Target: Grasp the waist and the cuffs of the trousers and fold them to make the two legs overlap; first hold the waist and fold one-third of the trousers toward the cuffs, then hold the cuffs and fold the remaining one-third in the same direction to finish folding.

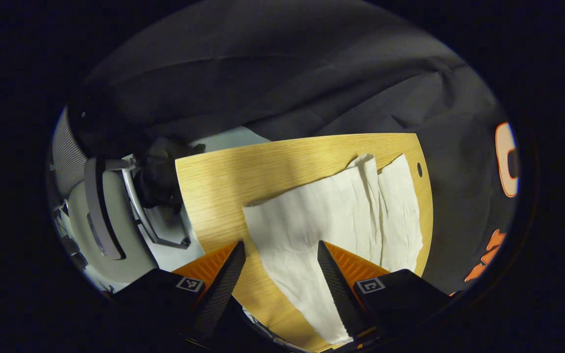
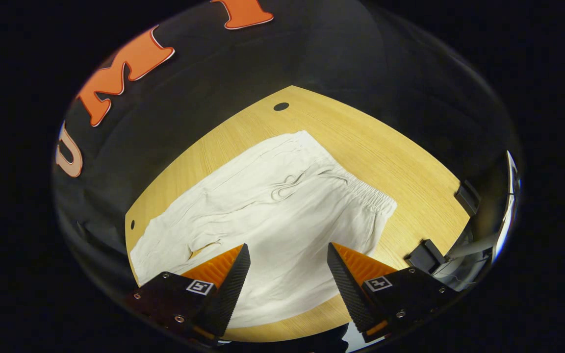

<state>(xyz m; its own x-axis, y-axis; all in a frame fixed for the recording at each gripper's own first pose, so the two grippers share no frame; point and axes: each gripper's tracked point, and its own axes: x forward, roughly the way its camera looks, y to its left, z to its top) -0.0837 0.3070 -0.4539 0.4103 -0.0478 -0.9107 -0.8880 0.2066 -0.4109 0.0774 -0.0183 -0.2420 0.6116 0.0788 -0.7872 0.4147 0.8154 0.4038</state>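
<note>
Off-white trousers (image 2: 282, 215) lie flat on a light wooden table (image 2: 400, 162). In the right gripper view the elastic waist with its drawstring (image 2: 292, 184) points to the upper right, and the legs run off to the lower left. In the left gripper view the two trouser legs (image 1: 341, 215) lie side by side, with the cuffs toward the table's far edge. My left gripper (image 1: 282, 252) hovers open above the near leg, nothing between its fingers. Above the seat of the trousers my right gripper (image 2: 287, 252) is likewise open and holds nothing.
An office chair (image 1: 111, 206) stands off the table's left edge in the left gripper view. Two black clamps (image 2: 424, 255) sit on the table's right edge in the right gripper view. Black cloth walls surround the table. Bare wood lies beyond the waist (image 2: 361, 137).
</note>
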